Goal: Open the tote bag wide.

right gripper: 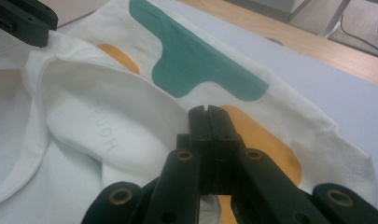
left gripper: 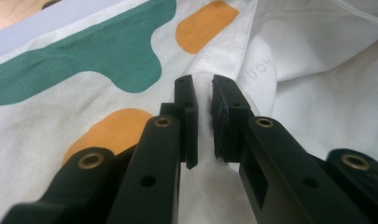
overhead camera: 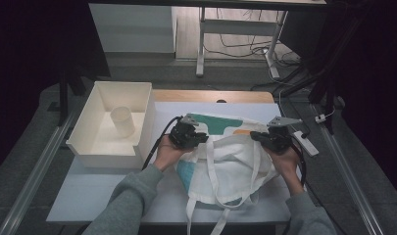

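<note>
Grippers both clamped on the tote bag [overhead camera: 225, 156] at lower centre, left gripper [overhead camera: 187, 135] and right gripper [overhead camera: 273, 139] each pinching its rim cloth, mouth-spreading apparently underway; next likely needs pulling the rim apart, bin [overhead camera: 118, 122] with cup [overhead camera: 123, 121] upper left.

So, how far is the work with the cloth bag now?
Done: both grippers have a grip on the white tote bag. The left gripper pinches a fold of its rim; the right gripper is shut on the rim at the other side. In hand: the mouth is held apart, so the inside shows. Left, probably: the cup stands in the white bin, not in the bag.
</note>
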